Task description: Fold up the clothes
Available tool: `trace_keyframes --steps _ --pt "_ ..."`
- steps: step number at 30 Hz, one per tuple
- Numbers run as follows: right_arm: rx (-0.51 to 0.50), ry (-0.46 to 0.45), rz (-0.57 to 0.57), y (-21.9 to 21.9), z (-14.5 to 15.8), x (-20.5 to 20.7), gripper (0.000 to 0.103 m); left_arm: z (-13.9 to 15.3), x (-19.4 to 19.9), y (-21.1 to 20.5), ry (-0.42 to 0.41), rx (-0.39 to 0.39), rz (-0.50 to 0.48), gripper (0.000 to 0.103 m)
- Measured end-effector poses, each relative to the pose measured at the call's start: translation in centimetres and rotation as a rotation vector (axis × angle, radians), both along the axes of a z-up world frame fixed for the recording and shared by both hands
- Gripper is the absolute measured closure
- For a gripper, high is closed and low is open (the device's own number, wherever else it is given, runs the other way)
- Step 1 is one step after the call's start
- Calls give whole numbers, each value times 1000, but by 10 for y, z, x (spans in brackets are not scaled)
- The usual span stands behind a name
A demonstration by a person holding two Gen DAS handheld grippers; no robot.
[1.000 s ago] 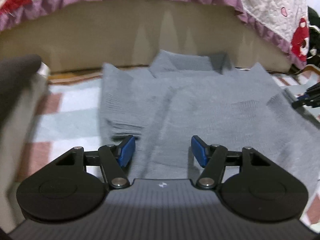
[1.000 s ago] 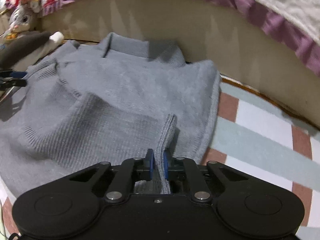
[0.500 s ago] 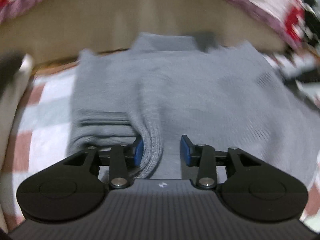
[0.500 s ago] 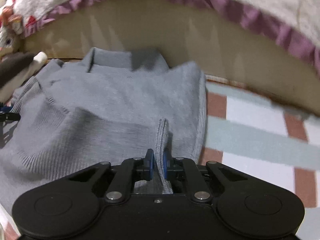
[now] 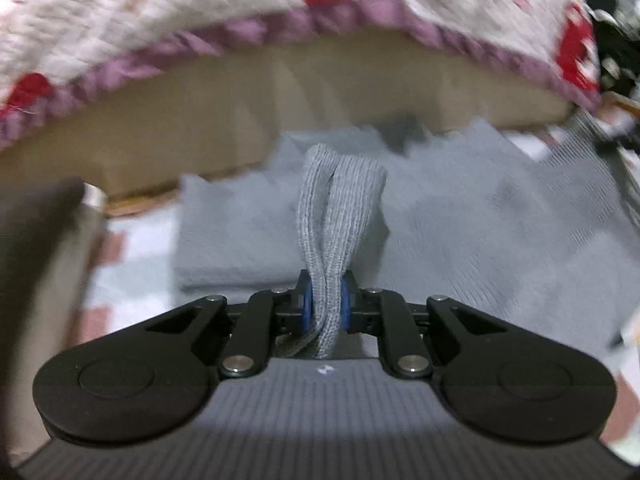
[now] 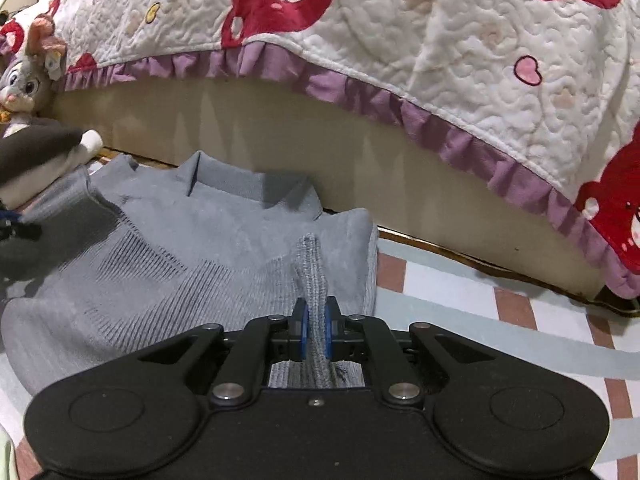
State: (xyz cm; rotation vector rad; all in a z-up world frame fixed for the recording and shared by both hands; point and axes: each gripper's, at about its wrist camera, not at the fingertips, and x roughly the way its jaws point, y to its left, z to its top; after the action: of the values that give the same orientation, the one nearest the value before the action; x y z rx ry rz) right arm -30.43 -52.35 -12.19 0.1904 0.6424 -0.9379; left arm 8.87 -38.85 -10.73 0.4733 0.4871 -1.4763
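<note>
A grey knit sweater [image 6: 172, 256] lies on a checked mat [image 6: 460, 312], collar toward the bed. It also shows in the left wrist view [image 5: 500, 232]. My left gripper [image 5: 325, 304] is shut on a bunched ribbed fold [image 5: 338, 208] of the sweater's lower left edge and holds it lifted. My right gripper [image 6: 315, 332] is shut on a ribbed fold [image 6: 314, 276] at the sweater's right side. The left gripper shows faintly at the left edge of the right wrist view [image 6: 16, 228].
A bed base [image 6: 320, 148] stands just behind the sweater, with a white and red quilt [image 6: 400, 20] with a purple frill hanging over it. A plush rabbit [image 6: 28, 80] and a dark grey item [image 6: 36, 144] lie at the left.
My left gripper moved onto the sweater's lower left edge, closed on it and lifted it. My right gripper kept its grip and rose, tilting the view up toward the quilt.
</note>
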Motion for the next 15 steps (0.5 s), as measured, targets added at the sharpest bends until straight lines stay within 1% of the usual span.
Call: trace_keyframes --steps 2,6,8,10,11,12,14,15 --pt "-32 -13 -13 4 8 0 95 14 15 6 59 -54 27 91" --pt "-102 -37 -26 17 36 -3 95 40 34 23 94 -149 61 91" --pt "-110 -63 -29 19 47 -6 95 47 42 28 132 -183 84 91" --pt "-120 -81 -30 19 52 -7 95 50 47 29 174 -202 99 91" --pt "-118 -80 -30 17 53 -7 95 49 49 27 225 -212 127 91" --pt "-112 -67 -28 13 53 -6 95 47 52 23 301 -219 166 91" --pt "-102 -39 -24 6 54 -3 95 41 52 15 407 -211 226 91" --pt "-108 -18 -14 2 55 0 95 40 51 10 427 -210 251 91"
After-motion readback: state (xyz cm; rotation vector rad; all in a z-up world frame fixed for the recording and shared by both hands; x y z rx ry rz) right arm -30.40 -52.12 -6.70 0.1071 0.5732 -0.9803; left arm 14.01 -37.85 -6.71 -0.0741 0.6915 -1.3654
